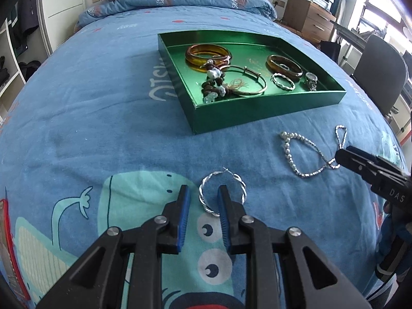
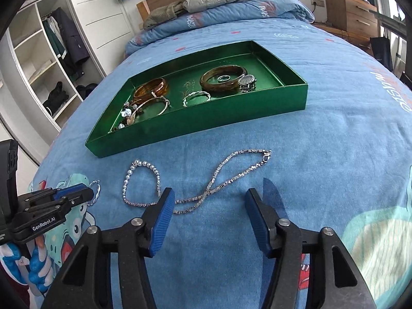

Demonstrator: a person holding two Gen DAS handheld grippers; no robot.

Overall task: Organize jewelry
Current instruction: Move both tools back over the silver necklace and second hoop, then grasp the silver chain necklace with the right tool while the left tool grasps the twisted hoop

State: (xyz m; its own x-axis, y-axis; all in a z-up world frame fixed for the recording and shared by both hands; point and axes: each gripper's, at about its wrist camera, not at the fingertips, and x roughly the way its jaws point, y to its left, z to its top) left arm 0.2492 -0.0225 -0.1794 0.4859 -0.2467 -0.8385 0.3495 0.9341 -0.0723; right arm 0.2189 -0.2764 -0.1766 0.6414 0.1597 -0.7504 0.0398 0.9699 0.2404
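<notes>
Left tongs [image 1: 203, 195] stand narrow astride the near rim of the twisted hoop earring [image 1: 222, 191] on the bed [image 1: 103, 103], nothing gripped. Right tongs [image 2: 208, 203], wide, straddle the silver necklace [image 2: 206, 195]. Risk: pads pinching soft quilt, or the loose chain slipping short of the green tray [image 2: 195, 126].

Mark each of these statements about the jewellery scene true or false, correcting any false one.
1. The shiny green cardboard tray is empty. False: it holds bangles and a watch.
2. A twisted silver hoop earring lies on the blue bedsheet at the left gripper. True.
3. The long silver chain necklace lies inside the tray. False: it lies on the bedsheet.
4. The right gripper is open. True.
</notes>
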